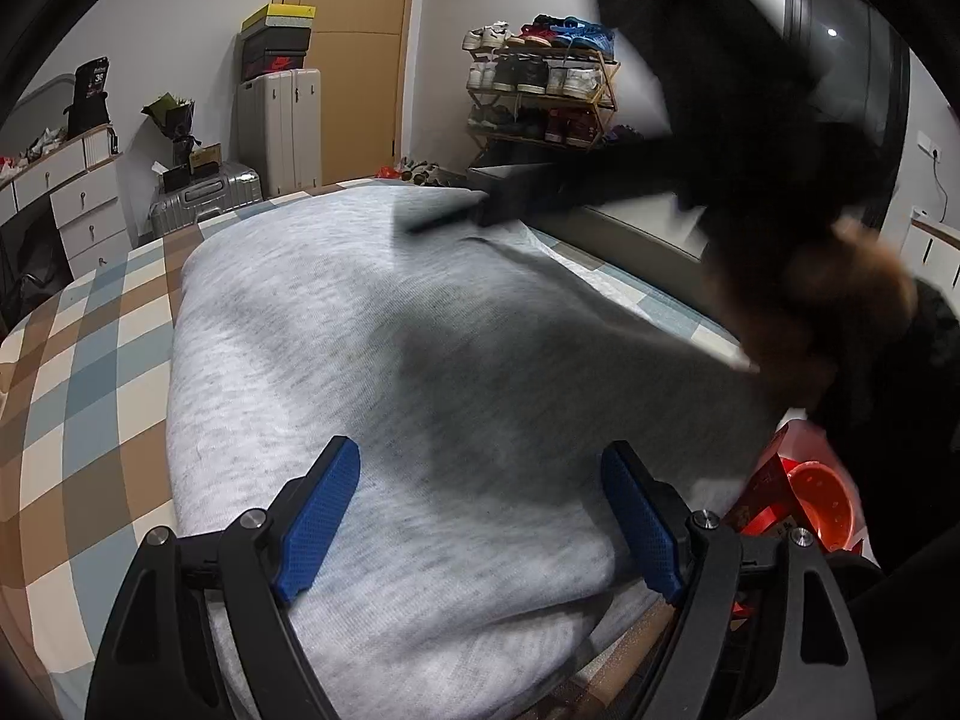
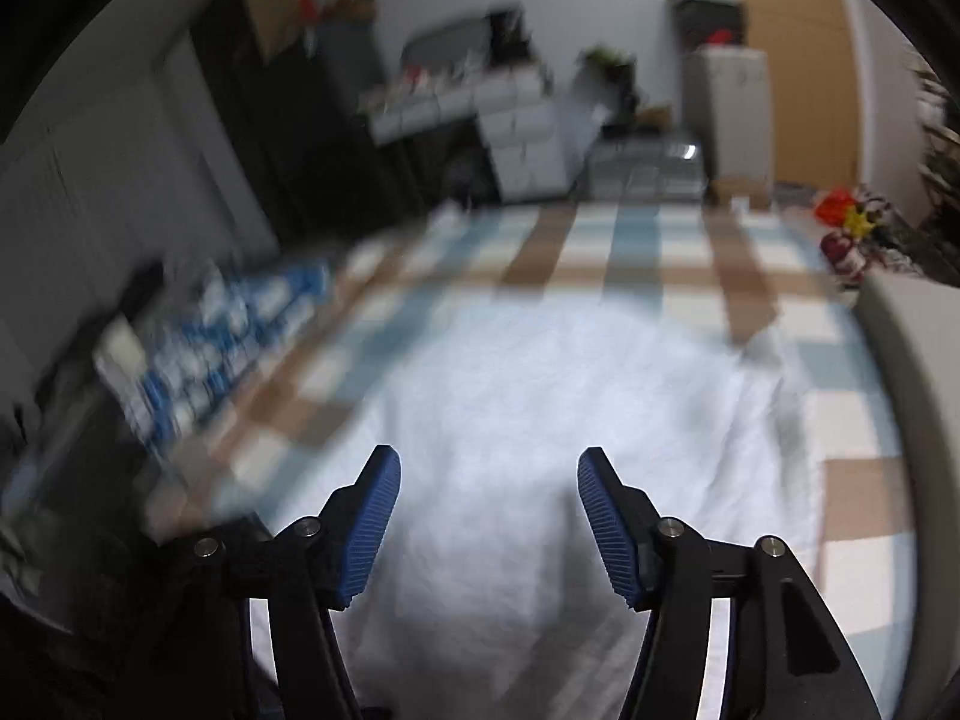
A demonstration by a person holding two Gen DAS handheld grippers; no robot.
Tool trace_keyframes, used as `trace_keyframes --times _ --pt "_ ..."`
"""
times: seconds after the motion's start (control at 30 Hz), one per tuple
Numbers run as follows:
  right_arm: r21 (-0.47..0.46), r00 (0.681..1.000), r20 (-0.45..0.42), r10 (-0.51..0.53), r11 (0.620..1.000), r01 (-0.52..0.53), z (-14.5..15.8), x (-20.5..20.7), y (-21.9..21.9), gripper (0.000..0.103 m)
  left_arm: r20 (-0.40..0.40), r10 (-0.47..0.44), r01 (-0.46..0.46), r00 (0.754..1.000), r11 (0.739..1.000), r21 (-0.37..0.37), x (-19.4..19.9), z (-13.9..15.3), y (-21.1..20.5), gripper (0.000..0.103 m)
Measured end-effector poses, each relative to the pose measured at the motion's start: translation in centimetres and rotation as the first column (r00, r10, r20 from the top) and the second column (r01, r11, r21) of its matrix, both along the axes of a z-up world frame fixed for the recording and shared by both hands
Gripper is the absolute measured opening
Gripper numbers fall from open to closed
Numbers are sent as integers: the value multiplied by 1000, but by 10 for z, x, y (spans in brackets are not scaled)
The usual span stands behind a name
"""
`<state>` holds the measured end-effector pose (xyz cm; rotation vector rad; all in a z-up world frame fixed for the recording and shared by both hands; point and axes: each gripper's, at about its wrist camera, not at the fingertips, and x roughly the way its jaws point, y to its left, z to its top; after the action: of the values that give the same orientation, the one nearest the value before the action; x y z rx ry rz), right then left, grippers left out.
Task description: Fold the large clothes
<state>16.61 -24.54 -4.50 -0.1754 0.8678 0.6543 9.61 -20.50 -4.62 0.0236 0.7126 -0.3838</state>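
My left gripper [image 1: 480, 474] hangs wide apart, empty, over the folded light-grey knit garment [image 1: 390, 360] on the brown-and-blue checked bedsheet [image 1: 78, 348]; my right gripper [image 2: 489, 480], at two o'clock, also gapes empty.

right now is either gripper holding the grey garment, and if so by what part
Nothing is held. The left gripper and right gripper both stand open over the folded grey garment, pads clear of the cloth.
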Motion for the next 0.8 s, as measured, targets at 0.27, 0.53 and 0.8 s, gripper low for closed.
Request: trace_keyframes --times 0.27,0.53,0.8 --pt "27 998 33 -45 999 44 -3 -15 -25 63 -18 21 -22 1000 998 -63 -8 15 17 79" --pt "105 999 15 -51 993 49 -31 -38 -37 71 22 117 -115 993 991 -63 21 27 32 79" --pt "168 999 27 -42 985 37 -33 -39 -46 72 48 109 -111 993 992 56 66 38 21 79"
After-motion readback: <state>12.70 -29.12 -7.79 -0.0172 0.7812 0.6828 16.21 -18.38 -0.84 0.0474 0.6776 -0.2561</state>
